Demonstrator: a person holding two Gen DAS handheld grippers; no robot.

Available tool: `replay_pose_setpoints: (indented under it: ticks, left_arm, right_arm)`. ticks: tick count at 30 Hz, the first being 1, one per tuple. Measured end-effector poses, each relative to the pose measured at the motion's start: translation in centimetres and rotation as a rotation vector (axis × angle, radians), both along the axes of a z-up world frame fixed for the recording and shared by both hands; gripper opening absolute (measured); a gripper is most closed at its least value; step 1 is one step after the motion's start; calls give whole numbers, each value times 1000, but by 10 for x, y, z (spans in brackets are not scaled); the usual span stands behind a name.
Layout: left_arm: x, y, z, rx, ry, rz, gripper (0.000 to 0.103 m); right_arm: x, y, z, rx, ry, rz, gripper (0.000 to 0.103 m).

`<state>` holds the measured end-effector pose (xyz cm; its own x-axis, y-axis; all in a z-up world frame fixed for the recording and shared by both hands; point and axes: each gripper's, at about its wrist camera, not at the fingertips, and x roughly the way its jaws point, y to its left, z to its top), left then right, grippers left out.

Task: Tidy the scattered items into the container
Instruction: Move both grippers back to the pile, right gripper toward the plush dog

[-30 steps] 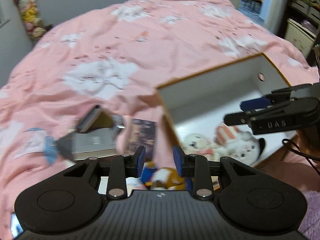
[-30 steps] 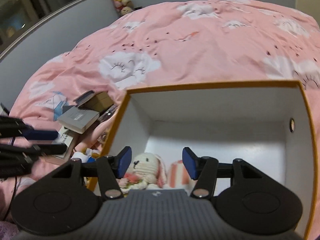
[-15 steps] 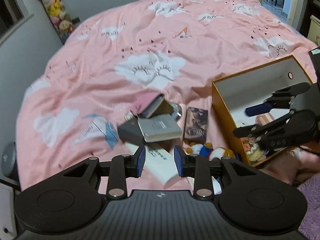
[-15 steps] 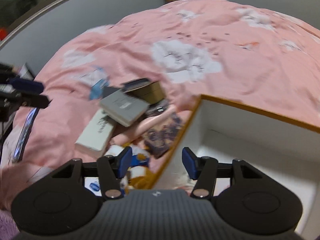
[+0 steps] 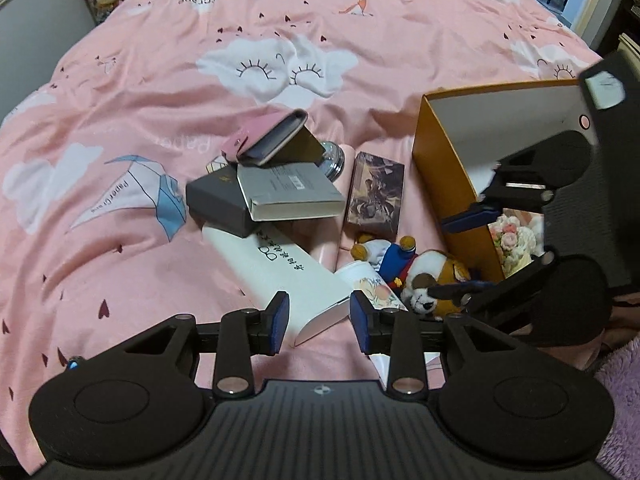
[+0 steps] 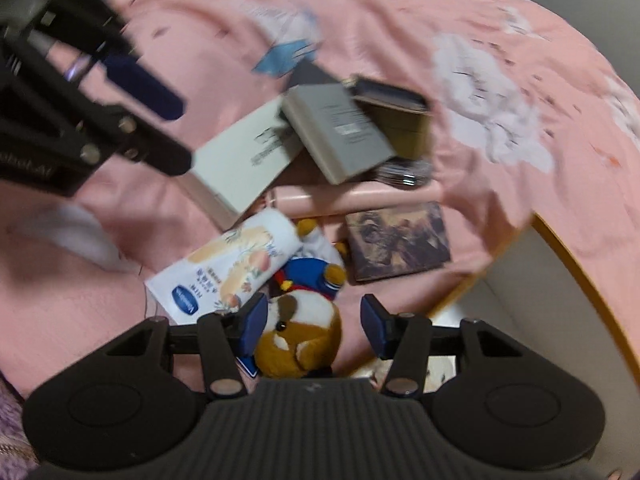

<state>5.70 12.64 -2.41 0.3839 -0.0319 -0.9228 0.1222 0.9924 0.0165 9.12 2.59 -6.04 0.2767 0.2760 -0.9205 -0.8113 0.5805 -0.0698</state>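
On the pink cloud-print bedspread a pile of loose items lies just left of the container, an orange box with a white interior, standing open at the right of the left wrist view. Inside the box a crocheted flower piece is visible; the rest of its contents are hidden by the right gripper.

Pile, as seen from the left wrist: a pink wallet leans on top at the back, over a grey book that rests partly on a dark grey box. Beneath both lies a long white book with black characters. A round metallic object sits behind the grey book. A dark picture-covered box lies flat between the pile and the orange box, apart from both. Nearer the camera, a plush dog in a blue outfit lies against a white floral tube.

Left gripper: jaws apart and opening, nothing between the pads; it hangs over the near corner of the white book, and contact cannot be confirmed.

Right gripper: jaws apart and closing, straddling the head of the plush dog. The right wrist view is blurred; the left pad sits close to the head, the right pad stands clear of it, so no grip is established. The floral tube lies just left of the dog in that view
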Motion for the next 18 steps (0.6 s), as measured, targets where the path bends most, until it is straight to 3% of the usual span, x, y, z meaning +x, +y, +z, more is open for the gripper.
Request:
replay_pose_setpoints:
  ticks: [8,18]
  left_arm:
    - [-4,0,-15,-85,56,-42,39]
    - [-1,4,-39,-135,132,-12,39]
  right_arm:
    - [11,24,-27,-129,82,124,55]
    - [32,26,-56,-159,208,80,61]
